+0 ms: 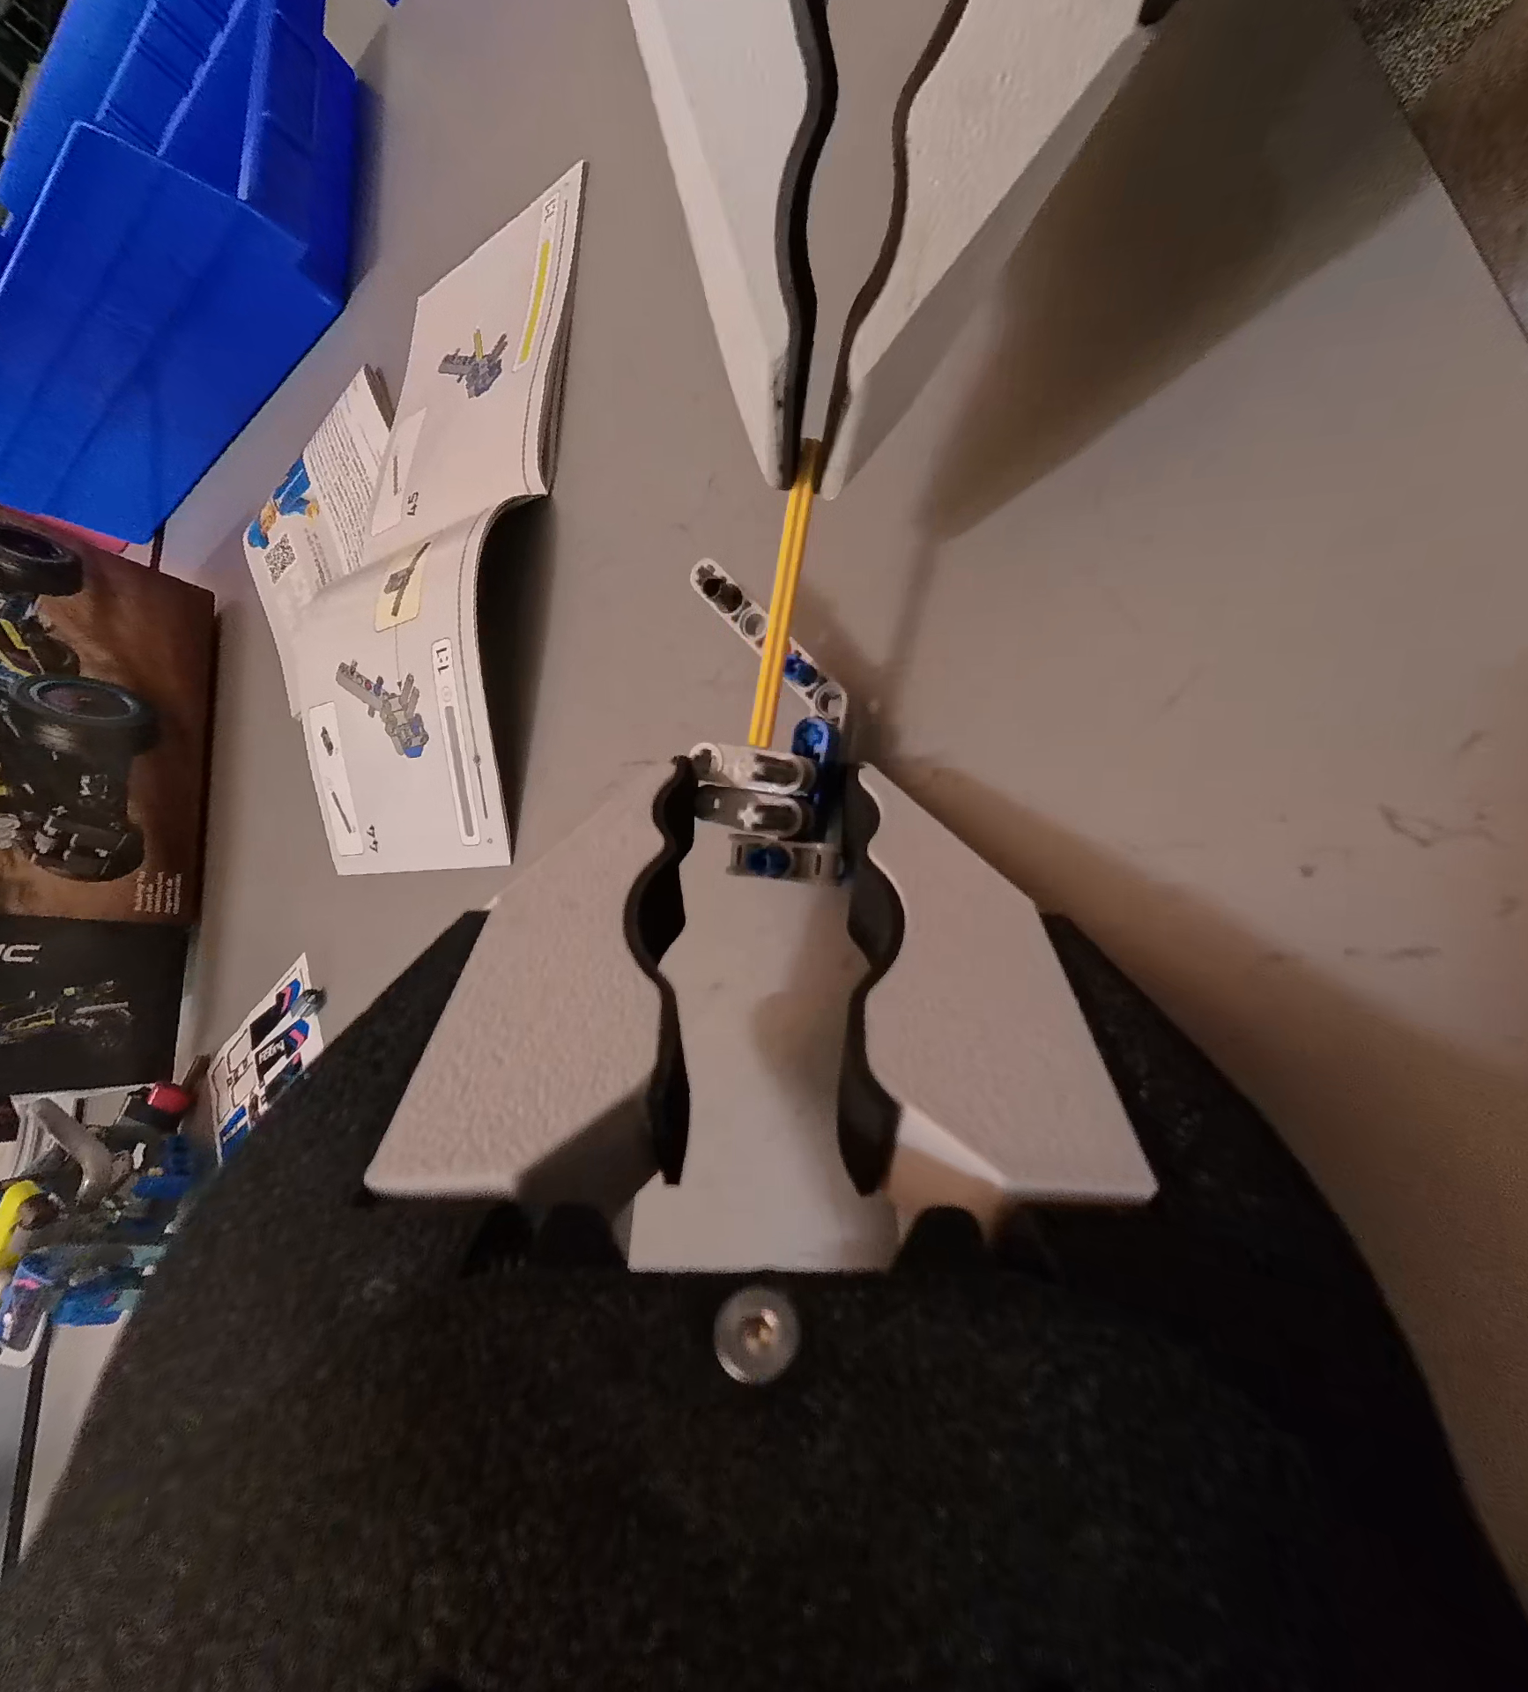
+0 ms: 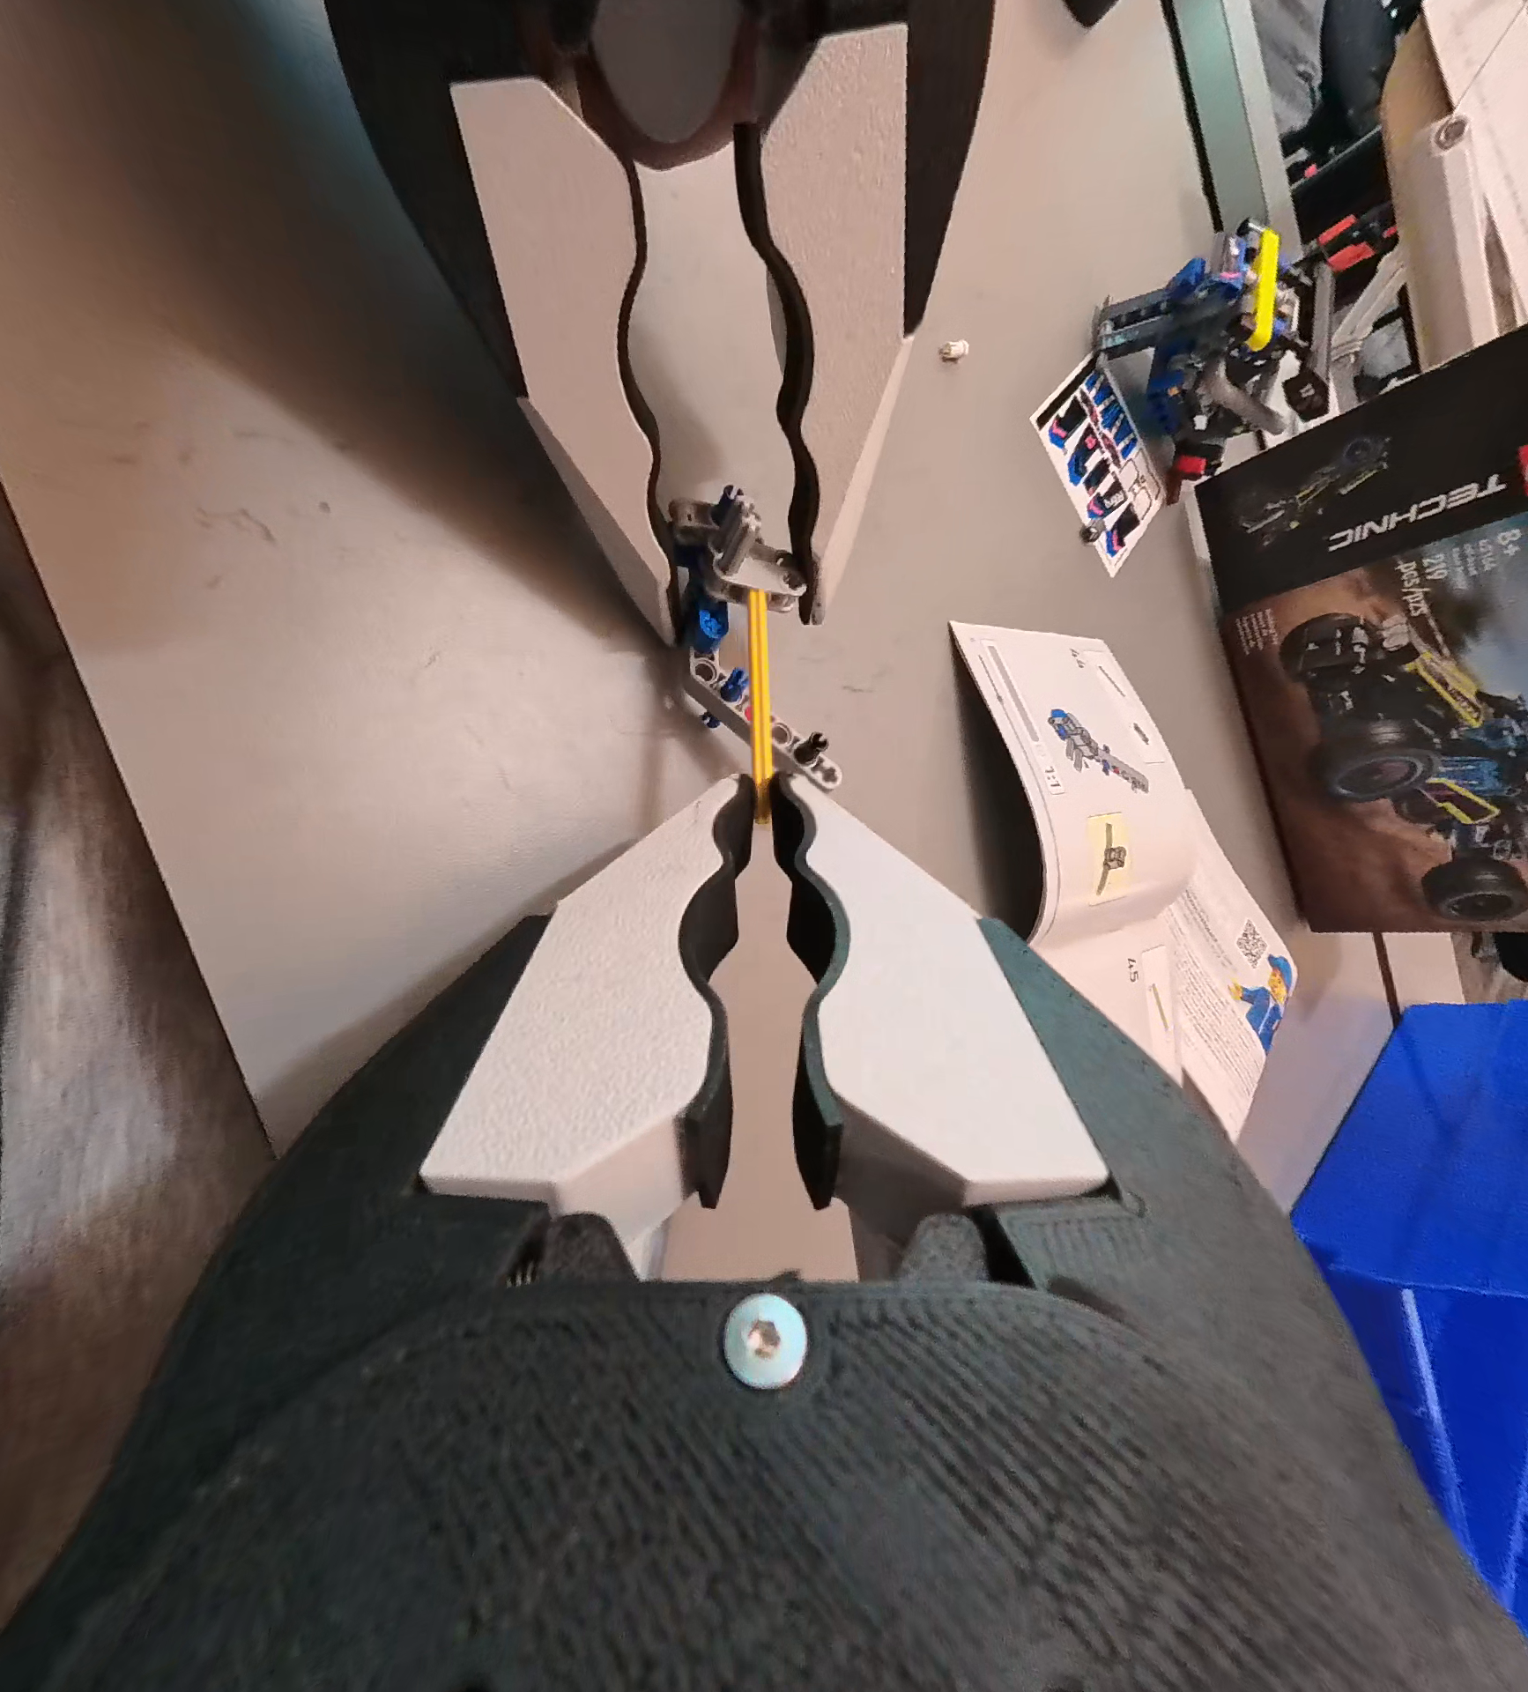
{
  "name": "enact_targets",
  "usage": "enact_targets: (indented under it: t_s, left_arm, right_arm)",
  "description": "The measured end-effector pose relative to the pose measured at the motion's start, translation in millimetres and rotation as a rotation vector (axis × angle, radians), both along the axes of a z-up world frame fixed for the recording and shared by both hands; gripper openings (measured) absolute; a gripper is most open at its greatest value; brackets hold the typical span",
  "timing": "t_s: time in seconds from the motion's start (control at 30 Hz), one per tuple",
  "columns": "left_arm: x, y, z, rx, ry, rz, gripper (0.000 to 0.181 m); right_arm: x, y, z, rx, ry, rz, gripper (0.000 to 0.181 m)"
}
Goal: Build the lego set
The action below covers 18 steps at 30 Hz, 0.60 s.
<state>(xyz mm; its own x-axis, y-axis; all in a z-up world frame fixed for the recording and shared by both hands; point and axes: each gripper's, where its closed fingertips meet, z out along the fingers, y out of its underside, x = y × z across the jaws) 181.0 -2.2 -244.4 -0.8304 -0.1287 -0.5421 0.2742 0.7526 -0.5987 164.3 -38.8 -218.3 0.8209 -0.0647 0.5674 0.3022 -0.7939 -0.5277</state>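
Note:
My left gripper (image 1: pixel 769 787) is shut on a small grey and blue lego assembly (image 1: pixel 760 810), just above the grey table (image 1: pixel 1200 732). A long grey beam with holes (image 1: pixel 728 595) reaches out from the assembly over the table. My right gripper (image 1: pixel 804 467) faces it from the far side and is shut on one end of a thin yellow axle (image 1: pixel 783 595). The axle's other end meets the assembly. In the right wrist view my right gripper (image 2: pixel 760 810) pinches the axle (image 2: pixel 760 705), which runs to the assembly (image 2: pixel 728 540) held by the left gripper (image 2: pixel 742 604).
An open instruction booklet (image 1: pixel 431 586), the set's box (image 1: pixel 55 732), a sticker sheet (image 1: pixel 266 1053) and a partly built blue and yellow car (image 1: pixel 37 1236) lie to the left. Blue bins (image 1: pixel 147 275) stand behind. A tiny white piece (image 2: pixel 953 349) lies on the table. About 6 cm separates my left fingertips from my right.

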Motion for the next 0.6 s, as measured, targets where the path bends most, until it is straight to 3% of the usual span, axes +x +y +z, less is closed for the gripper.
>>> enact_targets:
  t_s: [0.4,0.6]
  left_arm:
    - [0,0,1,0.01,0.014,0.013,0.029]
    - [0,5,-2,-0.014,0.104,0.039,0.029]
  right_arm:
    - [2,8,0,-0.125,-0.107,0.056,0.003]
    - [7,13,-3,-0.083,-0.09,0.111,0.003]
